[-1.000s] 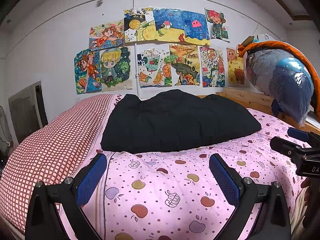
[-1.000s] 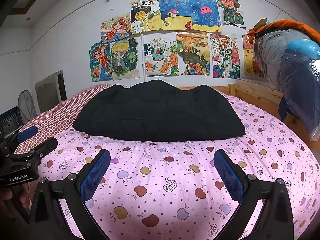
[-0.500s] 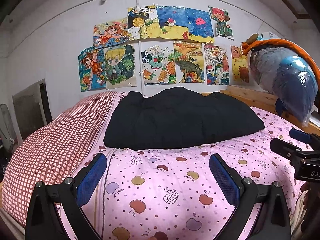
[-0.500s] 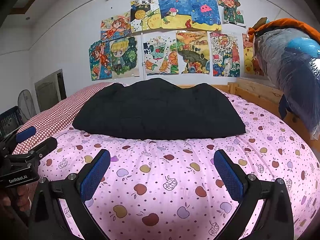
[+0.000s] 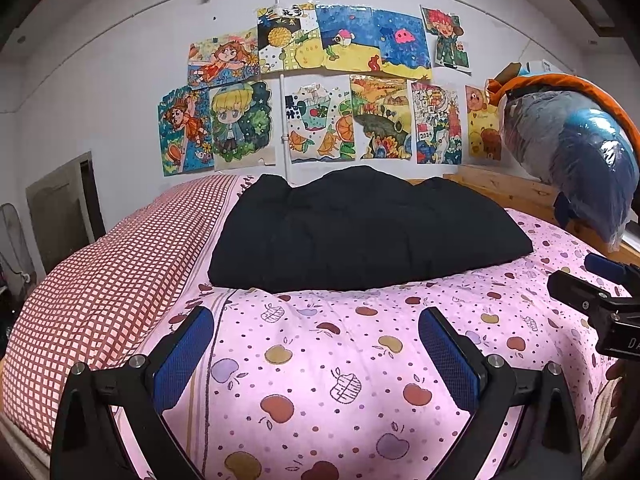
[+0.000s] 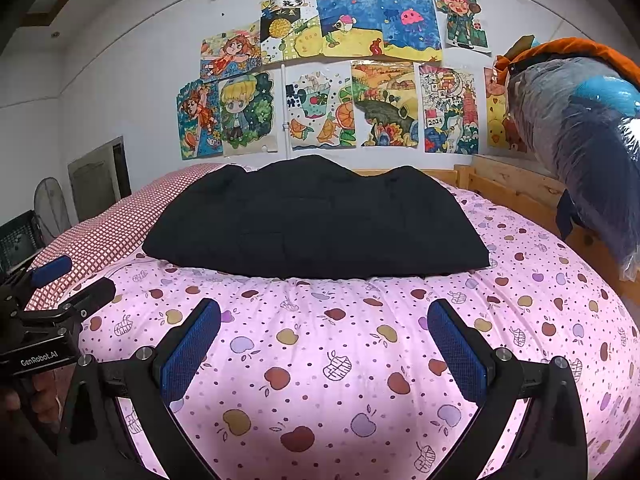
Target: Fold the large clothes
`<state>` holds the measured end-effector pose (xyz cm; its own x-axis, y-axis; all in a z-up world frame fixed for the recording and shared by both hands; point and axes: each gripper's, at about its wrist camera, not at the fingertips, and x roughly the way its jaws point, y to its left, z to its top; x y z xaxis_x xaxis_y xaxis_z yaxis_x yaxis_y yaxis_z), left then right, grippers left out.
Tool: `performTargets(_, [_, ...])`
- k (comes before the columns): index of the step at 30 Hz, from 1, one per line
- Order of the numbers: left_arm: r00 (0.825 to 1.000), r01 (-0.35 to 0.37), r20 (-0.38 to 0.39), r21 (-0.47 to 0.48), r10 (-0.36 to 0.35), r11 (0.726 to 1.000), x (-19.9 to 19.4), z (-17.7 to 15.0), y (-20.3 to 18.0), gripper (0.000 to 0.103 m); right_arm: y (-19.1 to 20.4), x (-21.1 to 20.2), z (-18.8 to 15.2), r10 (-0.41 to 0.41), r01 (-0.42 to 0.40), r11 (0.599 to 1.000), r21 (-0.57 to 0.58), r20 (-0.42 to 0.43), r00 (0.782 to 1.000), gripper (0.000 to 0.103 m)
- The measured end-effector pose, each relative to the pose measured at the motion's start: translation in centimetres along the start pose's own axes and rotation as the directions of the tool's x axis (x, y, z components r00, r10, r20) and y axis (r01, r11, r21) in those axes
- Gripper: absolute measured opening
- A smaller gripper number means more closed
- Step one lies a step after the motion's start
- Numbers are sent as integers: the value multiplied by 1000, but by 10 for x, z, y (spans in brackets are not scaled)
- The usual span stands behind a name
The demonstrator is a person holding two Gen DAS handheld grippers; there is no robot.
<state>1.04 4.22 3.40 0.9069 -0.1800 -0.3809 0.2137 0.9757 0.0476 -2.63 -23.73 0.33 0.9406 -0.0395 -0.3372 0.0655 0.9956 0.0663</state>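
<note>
A large black padded garment [image 5: 368,232] lies folded into a flat rectangular bundle on the pink fruit-print bed [image 5: 320,360]; it also shows in the right wrist view [image 6: 316,224]. My left gripper [image 5: 316,332] is open and empty, held above the bedspread in front of the garment. My right gripper [image 6: 324,332] is open and empty too, in front of the garment. Each gripper shows at the edge of the other's view: the right one [image 5: 588,280], the left one [image 6: 68,284].
A red-checked pillow or quilt [image 5: 120,264] lies along the bed's left side. A wooden bed rail [image 6: 516,192] runs on the right, with a plastic-wrapped bundle [image 6: 592,140] hanging over it. Drawings cover the back wall [image 5: 320,92]. A fan [image 6: 50,208] stands at the left.
Both grippers have drawn slightly back and tilted, so the garment sits a little higher in view. The garment has not moved. Both grippers stay open.
</note>
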Motion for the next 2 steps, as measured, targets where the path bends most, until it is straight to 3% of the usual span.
performTargets(2, [1000,2,-5,1,-2,1000,1,0,0,103,-2,0,0,1,-1,1000,0,0,1000,102])
